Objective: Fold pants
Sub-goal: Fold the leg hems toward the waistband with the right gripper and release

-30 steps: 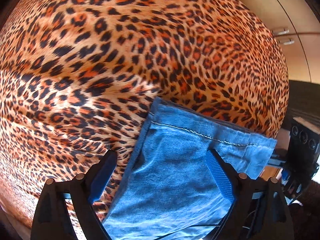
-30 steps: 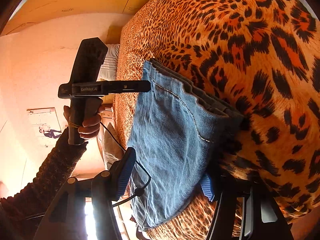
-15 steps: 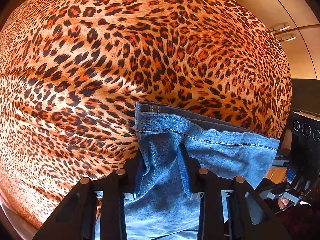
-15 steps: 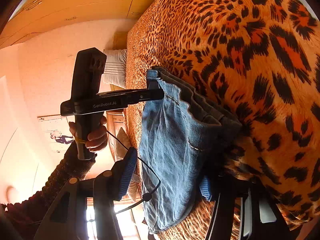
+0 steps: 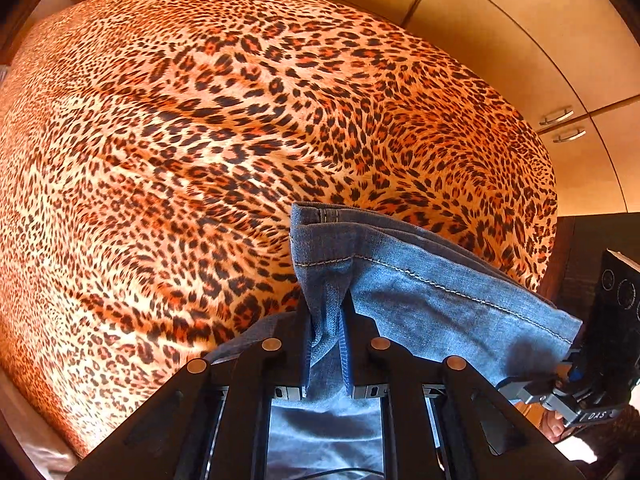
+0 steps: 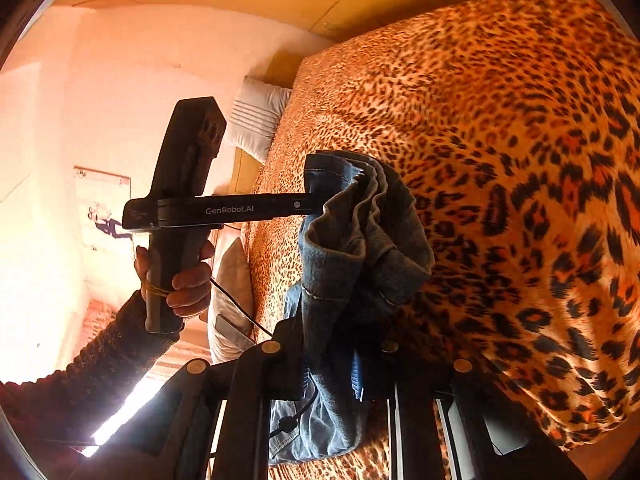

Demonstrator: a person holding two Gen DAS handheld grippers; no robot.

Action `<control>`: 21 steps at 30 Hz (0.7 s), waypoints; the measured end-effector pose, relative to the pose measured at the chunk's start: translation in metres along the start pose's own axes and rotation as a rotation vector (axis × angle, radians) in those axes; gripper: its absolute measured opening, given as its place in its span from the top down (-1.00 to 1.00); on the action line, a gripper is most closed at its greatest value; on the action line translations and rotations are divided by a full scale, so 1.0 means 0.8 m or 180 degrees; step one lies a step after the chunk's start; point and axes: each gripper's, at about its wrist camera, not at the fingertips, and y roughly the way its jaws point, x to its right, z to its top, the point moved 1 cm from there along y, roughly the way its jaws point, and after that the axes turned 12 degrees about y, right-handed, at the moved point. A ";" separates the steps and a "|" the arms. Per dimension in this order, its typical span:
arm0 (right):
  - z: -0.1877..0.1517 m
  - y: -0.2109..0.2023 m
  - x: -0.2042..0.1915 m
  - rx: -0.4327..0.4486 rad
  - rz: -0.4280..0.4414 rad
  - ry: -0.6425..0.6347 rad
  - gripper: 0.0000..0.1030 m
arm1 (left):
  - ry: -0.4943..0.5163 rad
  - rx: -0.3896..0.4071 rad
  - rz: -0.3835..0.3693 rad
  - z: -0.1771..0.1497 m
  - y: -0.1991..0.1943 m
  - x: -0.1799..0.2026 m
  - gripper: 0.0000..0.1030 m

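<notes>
The blue denim pants lie on a leopard-print bedspread, with the hem end raised off it. In the left wrist view my left gripper points down and is shut on a pinched fold of the hem. The right gripper holds the hem's far corner at the right edge. In the right wrist view the pants hang bunched between the two grippers. My right gripper has its jaws closing, with denim squeezed between its blue pads. The left gripper reaches in from the left, held by a hand.
The bedspread covers the whole bed. White pillows lie at the head end. Wooden wardrobe doors with metal handles stand beyond the bed. A knitted sleeve and a thin cable sit at lower left.
Both grippers went from open around the flat hem to closed on it. They rose, lifting and bunching the denim off the bedspread.
</notes>
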 end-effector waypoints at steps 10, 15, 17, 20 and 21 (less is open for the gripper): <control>-0.073 0.090 -0.100 -0.0609 -0.0217 -0.0888 0.64 | -0.0541 0.0024 0.0052 -0.144 -0.087 -0.068 0.71; -0.145 0.176 -0.120 -0.1270 -0.0529 -0.1371 0.53 | -0.1015 -0.0269 -0.0023 -0.217 -0.064 -0.096 0.50; -0.176 0.208 -0.117 -0.1565 -0.0759 -0.1552 0.25 | -0.1229 -0.0330 -0.0040 -0.245 -0.055 -0.105 0.39; -0.208 0.237 -0.116 -0.1951 -0.1010 -0.1812 0.11 | -0.1455 -0.0390 -0.0026 -0.287 -0.059 -0.111 0.31; -0.211 0.238 -0.120 -0.2032 -0.1028 -0.1872 0.11 | -0.1516 -0.0380 -0.0014 -0.302 -0.064 -0.111 0.29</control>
